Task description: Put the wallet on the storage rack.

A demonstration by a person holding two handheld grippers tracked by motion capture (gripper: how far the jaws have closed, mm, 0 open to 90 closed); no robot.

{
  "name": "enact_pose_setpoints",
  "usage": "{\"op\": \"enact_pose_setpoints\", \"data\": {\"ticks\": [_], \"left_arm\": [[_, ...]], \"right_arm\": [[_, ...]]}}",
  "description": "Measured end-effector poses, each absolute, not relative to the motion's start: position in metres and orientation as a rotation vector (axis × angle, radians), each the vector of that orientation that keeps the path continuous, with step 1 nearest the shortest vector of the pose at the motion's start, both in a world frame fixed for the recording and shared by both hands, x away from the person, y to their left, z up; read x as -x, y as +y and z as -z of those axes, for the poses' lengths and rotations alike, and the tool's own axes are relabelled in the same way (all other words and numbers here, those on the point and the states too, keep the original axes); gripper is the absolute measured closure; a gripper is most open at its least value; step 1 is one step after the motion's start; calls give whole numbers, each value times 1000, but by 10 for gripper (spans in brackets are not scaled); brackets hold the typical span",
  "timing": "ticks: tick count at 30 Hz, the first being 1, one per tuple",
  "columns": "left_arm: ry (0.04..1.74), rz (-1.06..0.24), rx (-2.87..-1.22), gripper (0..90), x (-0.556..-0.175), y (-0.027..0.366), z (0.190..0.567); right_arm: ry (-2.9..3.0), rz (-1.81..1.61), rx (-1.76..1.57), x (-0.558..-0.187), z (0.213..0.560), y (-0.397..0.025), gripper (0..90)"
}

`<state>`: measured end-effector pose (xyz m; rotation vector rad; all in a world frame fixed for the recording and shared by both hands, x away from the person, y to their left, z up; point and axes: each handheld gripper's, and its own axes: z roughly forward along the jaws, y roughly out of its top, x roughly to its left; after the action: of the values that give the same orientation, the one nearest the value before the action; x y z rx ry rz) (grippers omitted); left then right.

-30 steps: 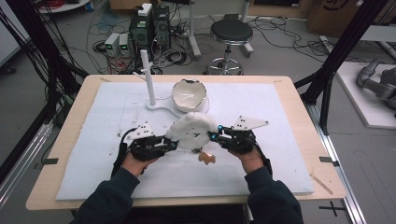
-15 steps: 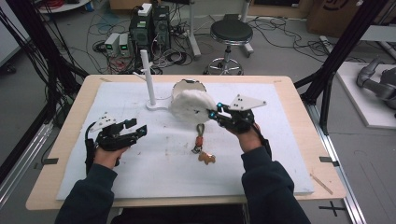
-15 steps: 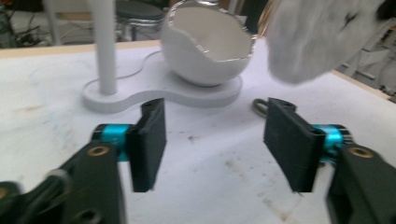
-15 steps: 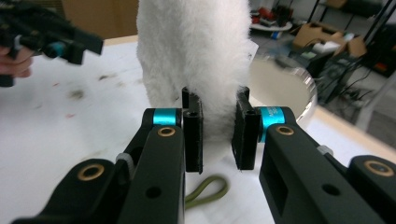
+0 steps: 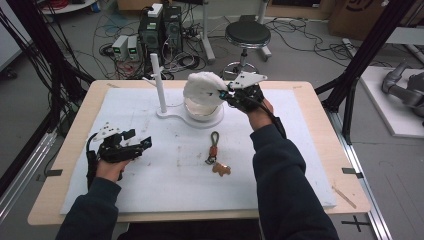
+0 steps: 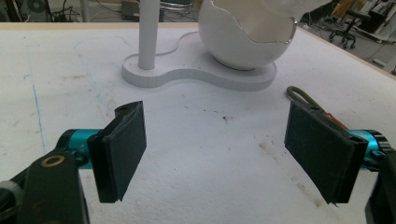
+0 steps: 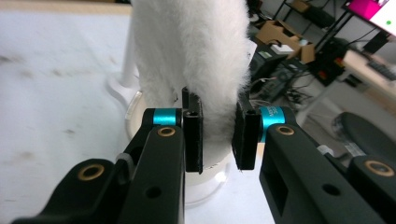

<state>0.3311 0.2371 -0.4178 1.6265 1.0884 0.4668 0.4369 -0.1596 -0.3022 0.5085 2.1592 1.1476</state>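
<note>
This is a lab or robotics test space, not a home. A wooden table [image 5: 320, 150] covered with a white mat [image 5: 165, 185] stands on a grey floor [image 5: 310, 55] inside black frame struts [image 5: 367, 55], and from 11 to 12 o'clock beyond it sit computer towers [image 5: 162, 30] and small power units [image 5: 126, 47] among loose cables [image 5: 112, 52]. A black round stool [image 5: 247, 35] stands at 12 o'clock, cardboard boxes [image 5: 357, 15] at 1 o'clock, and a grey robot arm [image 5: 402, 87] lies on a white platform [image 5: 390, 107] at 3 o'clock.
</note>
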Motion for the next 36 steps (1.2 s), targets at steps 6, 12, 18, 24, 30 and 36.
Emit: {"op": "enact_pose_setpoints", "data": {"ticks": [6, 12, 18, 24, 30, 36], "left_arm": [[1096, -457, -1617, 208, -331, 239, 420], [1104, -450, -1614, 208, -331, 240, 421], [1101, -435, -1619, 208, -332, 238, 422], [1096, -433, -1622, 208, -332, 236, 422], [1101, -431, -1619, 208, -332, 236, 423], [1103, -426, -1616, 208, -332, 237, 423]], "right_arm": [[2171, -982, -447, -455, 307, -145, 779], [2174, -937, -444, -461, 311, -141, 779], [2158, -947, -490, -463, 308, -150, 778], [2175, -913, -457, -468, 316, -144, 777], [2226, -857, -397, -475, 331, -132, 778], [2275, -719, -304, -482, 353, -118, 780]]}}
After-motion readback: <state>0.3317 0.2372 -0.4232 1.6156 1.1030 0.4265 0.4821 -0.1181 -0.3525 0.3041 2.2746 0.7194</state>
